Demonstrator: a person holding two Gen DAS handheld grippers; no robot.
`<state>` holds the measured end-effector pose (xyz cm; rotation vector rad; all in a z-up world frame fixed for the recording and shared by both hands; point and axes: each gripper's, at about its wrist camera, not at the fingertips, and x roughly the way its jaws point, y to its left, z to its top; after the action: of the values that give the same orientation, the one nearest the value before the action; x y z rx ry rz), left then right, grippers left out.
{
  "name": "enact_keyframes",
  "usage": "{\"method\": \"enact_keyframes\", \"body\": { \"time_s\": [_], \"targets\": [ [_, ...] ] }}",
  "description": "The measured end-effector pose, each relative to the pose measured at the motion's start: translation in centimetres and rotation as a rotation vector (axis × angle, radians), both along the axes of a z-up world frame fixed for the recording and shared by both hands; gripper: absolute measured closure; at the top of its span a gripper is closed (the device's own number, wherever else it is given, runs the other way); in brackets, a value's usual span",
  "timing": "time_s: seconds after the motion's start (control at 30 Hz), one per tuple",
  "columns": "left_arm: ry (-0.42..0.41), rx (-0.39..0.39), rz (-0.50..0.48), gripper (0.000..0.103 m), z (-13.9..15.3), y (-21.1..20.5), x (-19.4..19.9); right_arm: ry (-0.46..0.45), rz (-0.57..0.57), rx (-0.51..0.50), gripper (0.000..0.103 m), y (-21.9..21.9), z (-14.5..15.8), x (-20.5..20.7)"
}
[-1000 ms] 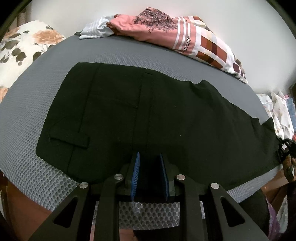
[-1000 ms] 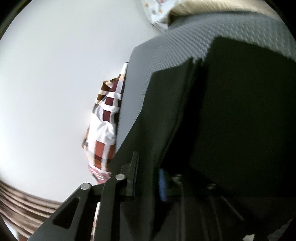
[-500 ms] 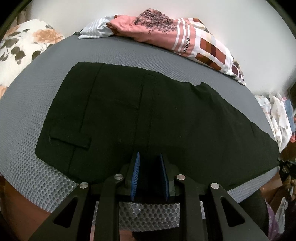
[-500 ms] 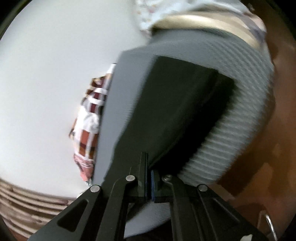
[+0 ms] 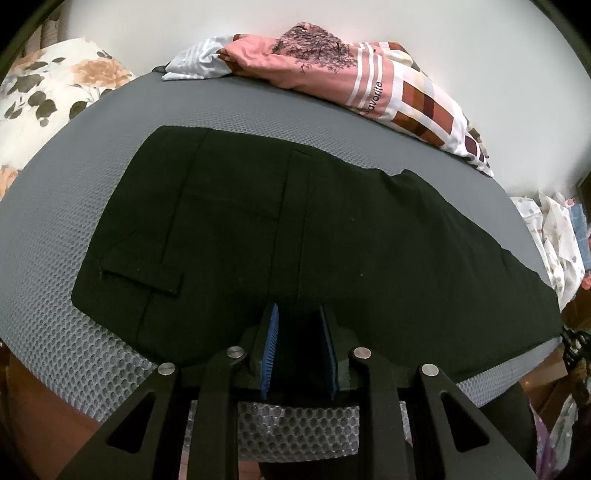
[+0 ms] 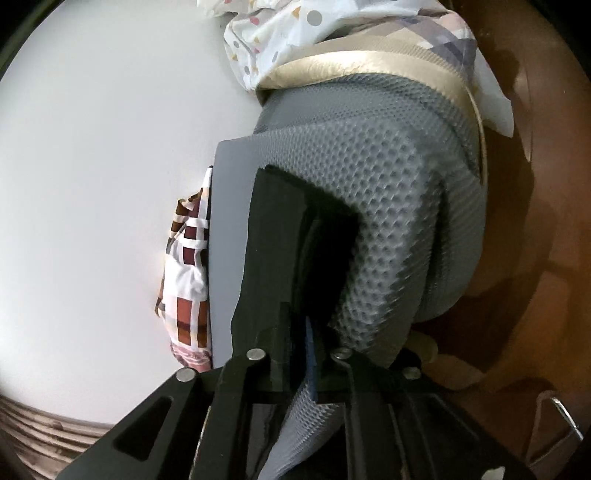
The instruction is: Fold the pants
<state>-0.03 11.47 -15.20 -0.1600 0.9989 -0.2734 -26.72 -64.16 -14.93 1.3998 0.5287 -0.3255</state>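
Centrally in the left wrist view, black pants (image 5: 295,236) lie spread flat on a grey mesh-covered mattress (image 5: 74,206), waist end toward the left with a back pocket flap (image 5: 142,278) visible, and the legs running off to the right as far as the mattress edge. The left gripper (image 5: 297,332) sits at the near hem of the pants, its two blue-padded fingers (image 5: 269,343) parted with dark fabric showing in the gap between them; whether the pads touch the cloth cannot be told. Beyond the pants, a pink patterned blanket (image 5: 332,62) lies bunched along the white wall (image 5: 480,44), and a floral pillow (image 5: 55,92) rests at the far left. In the right wrist view, the camera is rolled so the mattress (image 6: 388,221) appears upright; the leg end of the pants (image 6: 280,240) lies along its top near the corner. The right gripper (image 6: 299,347) has its jaws drawn together on the leg end of the pants, a thin strip of blue pad showing beside the dark cloth. A polka-dot cloth (image 6: 295,29) sits at the mattress end, and brown floor (image 6: 535,258) shows to the right.
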Motion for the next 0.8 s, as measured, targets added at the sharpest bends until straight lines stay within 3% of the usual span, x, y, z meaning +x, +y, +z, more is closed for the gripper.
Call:
{"method": "enact_keyframes", "body": {
  "time_s": [0.27, 0.5, 0.8],
  "targets": [
    [-0.073, 0.028, 0.033, 0.06, 1.8, -0.8, -0.7, 0.034, -0.132, -0.041, 0.088, -2.4, 1.0, -2.7],
    [-0.138, -0.011, 0.077, 0.035, 4.6, -1.3, -1.4, 0.004, -0.129, -0.023, 0.079, -3.3, 0.5, -2.2],
    [-0.116, -0.042, 0.065, 0.032, 4.2, -3.0, -1.8, 0.002, -0.05, -0.059, 0.065, -1.3, 1.1, 0.7]
  ]
}}
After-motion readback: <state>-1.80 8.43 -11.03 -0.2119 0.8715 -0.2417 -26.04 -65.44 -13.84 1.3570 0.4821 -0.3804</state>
